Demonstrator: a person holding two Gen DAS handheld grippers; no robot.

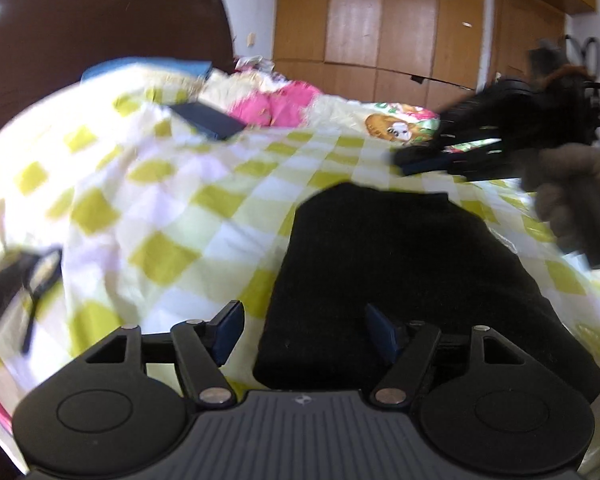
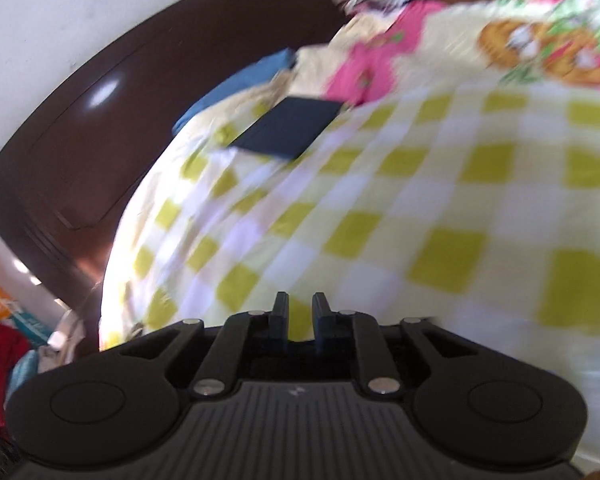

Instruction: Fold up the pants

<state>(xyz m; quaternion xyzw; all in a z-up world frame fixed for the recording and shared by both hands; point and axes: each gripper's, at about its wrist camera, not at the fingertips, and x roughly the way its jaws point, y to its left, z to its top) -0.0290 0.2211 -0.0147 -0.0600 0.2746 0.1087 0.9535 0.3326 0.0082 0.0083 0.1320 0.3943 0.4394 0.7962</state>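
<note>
Seemingly, a fold is just finished, and the next move is judged to be a smoothing or final fold. Bedding in a green-checked quilt (image 1: 148,216) is seen, backed by a dark headboard (image 1: 80,28) and wooden wardrobe (image 1: 380,16). On the quilt, the black pants (image 1: 400,280) are laid folded. The left gripper (image 1: 304,332) is spread wide over their near edge, unpressed; the right gripper (image 2: 300,314) is narrowed, empty, beyond the pants.

black pants (image 1: 400,280): 1 | grippers: 2 | dark box (image 1: 208,120): 1 | gloved hand (image 1: 572,196): 1
</note>
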